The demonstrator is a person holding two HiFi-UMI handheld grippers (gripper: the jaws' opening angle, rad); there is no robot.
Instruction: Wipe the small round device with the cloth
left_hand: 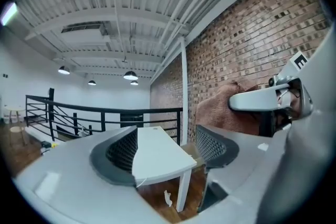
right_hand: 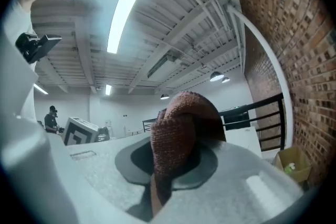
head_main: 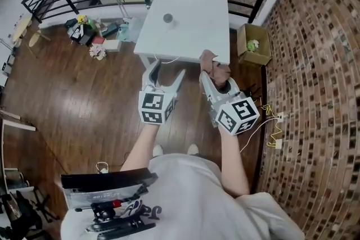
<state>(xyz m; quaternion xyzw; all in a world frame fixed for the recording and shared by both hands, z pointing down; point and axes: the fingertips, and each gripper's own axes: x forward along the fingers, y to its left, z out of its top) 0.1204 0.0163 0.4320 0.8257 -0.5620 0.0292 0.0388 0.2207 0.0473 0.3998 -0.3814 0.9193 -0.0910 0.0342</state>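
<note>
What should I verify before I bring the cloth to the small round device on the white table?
1. Cloth held by the right gripper: ok, jaws closed on it.
2. Left gripper free: ok, jaws apart, nothing between them.
3. Small round device in sight: ok, it stands on the table in the head view.
4. Cloth in contact with the device: not ok, both grippers are short of the table's near edge.
5. Device fixed against sliding: cannot tell.
</note>
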